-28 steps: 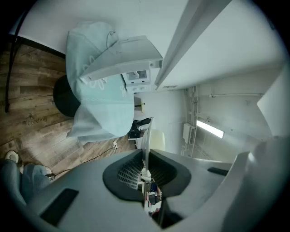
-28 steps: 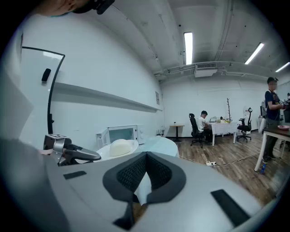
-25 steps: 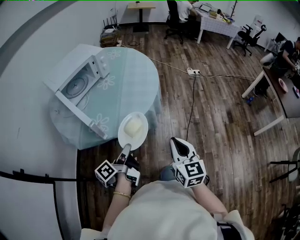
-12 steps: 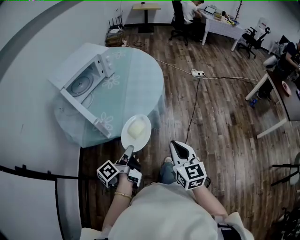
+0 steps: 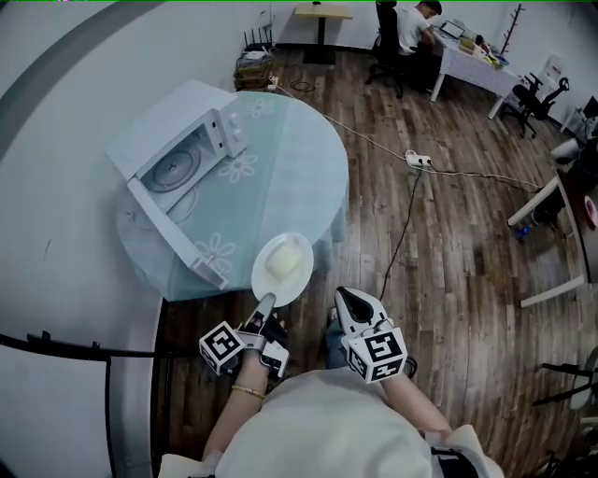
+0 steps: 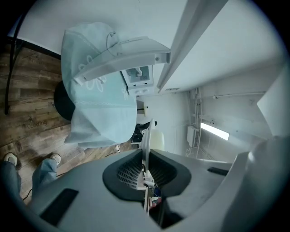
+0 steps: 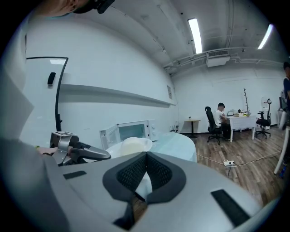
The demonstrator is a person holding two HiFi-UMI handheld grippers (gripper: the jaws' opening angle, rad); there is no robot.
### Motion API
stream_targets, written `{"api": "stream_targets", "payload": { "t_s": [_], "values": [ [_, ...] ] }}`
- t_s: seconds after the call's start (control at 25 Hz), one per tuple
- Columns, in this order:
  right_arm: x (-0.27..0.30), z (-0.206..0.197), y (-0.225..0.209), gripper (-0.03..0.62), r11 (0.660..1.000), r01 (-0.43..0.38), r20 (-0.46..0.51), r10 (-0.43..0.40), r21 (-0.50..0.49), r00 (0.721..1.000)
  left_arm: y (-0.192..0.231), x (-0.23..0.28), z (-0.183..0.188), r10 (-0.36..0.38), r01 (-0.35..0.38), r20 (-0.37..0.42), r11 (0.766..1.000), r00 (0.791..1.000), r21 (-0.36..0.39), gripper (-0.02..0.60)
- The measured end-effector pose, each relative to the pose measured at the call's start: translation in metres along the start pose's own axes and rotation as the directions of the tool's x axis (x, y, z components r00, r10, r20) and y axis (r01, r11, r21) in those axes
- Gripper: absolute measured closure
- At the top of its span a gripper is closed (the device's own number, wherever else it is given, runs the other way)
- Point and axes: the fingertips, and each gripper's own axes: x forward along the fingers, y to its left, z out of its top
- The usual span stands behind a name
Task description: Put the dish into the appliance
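The dish (image 5: 282,268) is a white plate with a pale mound of food on it. My left gripper (image 5: 266,302) is shut on its near rim and holds it level over the front edge of the round table (image 5: 299,168). In the left gripper view the plate (image 6: 146,136) stands edge-on between the pads. The white microwave (image 5: 182,154) sits at the table's far left with its door (image 5: 168,229) swung open toward me. My right gripper (image 5: 343,295) hangs to the right of the plate, shut and empty. The right gripper view shows the plate (image 7: 131,146) and the microwave (image 7: 130,131) ahead.
A pale teal cloth (image 6: 99,104) drapes over the table. A cable and power strip (image 5: 417,161) lie on the wooden floor to the right. Desks, chairs and a seated person (image 5: 411,28) are at the back. A black rail (image 5: 75,351) runs along the wall on my left.
The table and microwave have come closer and shifted right in the head view. The plate, still in my left gripper, now reaches over the table's front edge. The right gripper has kept its place.
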Motion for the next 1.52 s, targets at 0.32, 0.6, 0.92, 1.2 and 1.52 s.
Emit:
{"api": "stream_targets", "payload": {
  "t_s": [0.32, 0.6, 0.92, 1.2, 1.52],
  "values": [
    [0.077, 0.046, -0.058, 0.589, 0.993, -0.116, -0.014, 0.116, -0.017, 0.993, -0.013, 0.067, 0.038, 0.017, -0.012, 0.135, 0.999, 0.991, -0.034, 0.543],
    [0.139, 0.075, -0.093, 0.589, 0.968, -0.247, -0.027, 0.246, -0.043, 0.969, -0.018, 0.106, 0.080, 0.052, -0.033, 0.297, 0.997, 0.953, -0.068, 0.543],
    [0.200, 0.088, -0.115, 0.589, 0.907, -0.413, -0.060, 0.409, -0.081, 0.910, -0.011, 0.142, 0.112, 0.100, -0.053, 0.455, 0.992, 0.885, -0.114, 0.543],
    [0.236, 0.094, -0.132, 0.589, 0.849, -0.516, -0.100, 0.508, -0.109, 0.856, -0.002, 0.166, 0.133, 0.114, -0.043, 0.561, 0.989, 0.820, -0.139, 0.543],
    [0.254, 0.085, -0.124, 0.589, 0.793, -0.602, -0.155, 0.585, -0.097, 0.796, 0.011, 0.172, 0.168, 0.163, -0.028, 0.673, 0.978, 0.721, -0.206, 0.543]
  ]
}}
